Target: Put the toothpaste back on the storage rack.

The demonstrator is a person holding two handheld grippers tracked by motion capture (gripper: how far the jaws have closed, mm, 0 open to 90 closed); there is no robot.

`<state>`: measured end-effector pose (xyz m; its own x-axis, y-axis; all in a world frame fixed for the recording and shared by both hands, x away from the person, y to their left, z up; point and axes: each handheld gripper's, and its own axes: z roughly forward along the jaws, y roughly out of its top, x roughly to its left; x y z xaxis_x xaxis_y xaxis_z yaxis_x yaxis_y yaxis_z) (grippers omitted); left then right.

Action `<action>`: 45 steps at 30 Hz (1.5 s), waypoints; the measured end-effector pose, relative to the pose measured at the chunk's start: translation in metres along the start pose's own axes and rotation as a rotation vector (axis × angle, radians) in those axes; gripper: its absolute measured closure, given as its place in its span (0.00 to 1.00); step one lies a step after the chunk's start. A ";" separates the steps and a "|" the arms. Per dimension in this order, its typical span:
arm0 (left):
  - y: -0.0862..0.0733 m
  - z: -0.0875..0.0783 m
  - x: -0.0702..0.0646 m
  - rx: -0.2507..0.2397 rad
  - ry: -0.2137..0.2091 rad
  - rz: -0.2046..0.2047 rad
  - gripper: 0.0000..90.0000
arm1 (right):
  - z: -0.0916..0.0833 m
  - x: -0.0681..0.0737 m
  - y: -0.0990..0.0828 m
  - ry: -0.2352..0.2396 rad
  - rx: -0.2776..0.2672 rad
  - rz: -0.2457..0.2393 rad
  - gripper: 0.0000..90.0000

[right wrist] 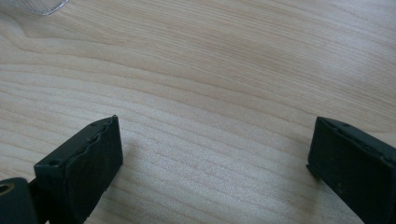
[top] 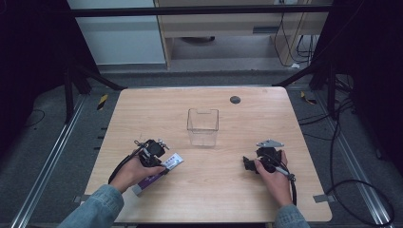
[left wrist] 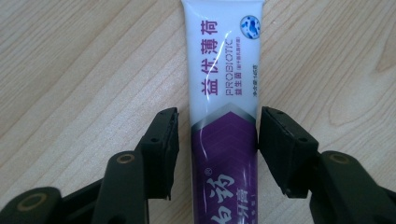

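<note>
Toothpaste tube caught between closing jaws

Toothpaste sits at the near left of the table (top: 142, 109), a white and purple tube (top: 159, 172) lying flat on the wood, its length slanting from the front edge toward the middle. The left gripper (top: 164, 161) is set down over it, and in the left gripper view the tube (left wrist: 224, 116) runs straight up between the two black jaws. The right-hand pad looks to be just at the tube's edge while a thin gap shows on the other side, so the jaws are about half open and not yet pressing; nothing is lifted. I'd say the gripper straddles the tube across its width because that is the narrow way to pinch it. The left hand (top: 135, 173) wraps the gripper from behind, forearm coming in low from the front edge, jaws tipped down at the wood.

Farther in, at the middle, stands a clear plastic box (top: 203, 126), open at the top and upright, well apart from the tube. It looks like the likely place for the tube to go.

Over on the right, the right gripper (top: 248, 164) rests near the table with the right hand (top: 275, 178) closed round it. In the right gripper view its jaws stand wide apart over bare wood, holding nothing. That hand looks parked, waiting.
</note>
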<state>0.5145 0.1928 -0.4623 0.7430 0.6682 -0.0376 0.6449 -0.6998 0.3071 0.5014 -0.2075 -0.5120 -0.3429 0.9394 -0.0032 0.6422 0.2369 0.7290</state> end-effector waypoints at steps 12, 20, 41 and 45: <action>0.003 0.004 -0.002 0.010 -0.006 -0.001 0.60 | 0.000 0.000 0.000 0.000 0.000 0.000 0.04; 0.004 0.004 -0.003 0.013 0.002 0.000 0.61 | 0.000 0.000 0.000 0.000 0.000 0.000 0.04; 0.001 -0.003 -0.002 -0.017 -0.030 0.013 0.85 | 0.000 0.000 0.000 0.000 0.000 0.000 0.04; -0.001 -0.004 -0.001 -0.034 -0.036 0.012 0.87 | 0.000 0.000 0.000 0.000 0.000 0.000 0.04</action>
<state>0.5120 0.1937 -0.4585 0.7570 0.6499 -0.0676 0.6299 -0.6983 0.3401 0.5014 -0.2075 -0.5120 -0.3428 0.9394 -0.0034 0.6424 0.2371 0.7288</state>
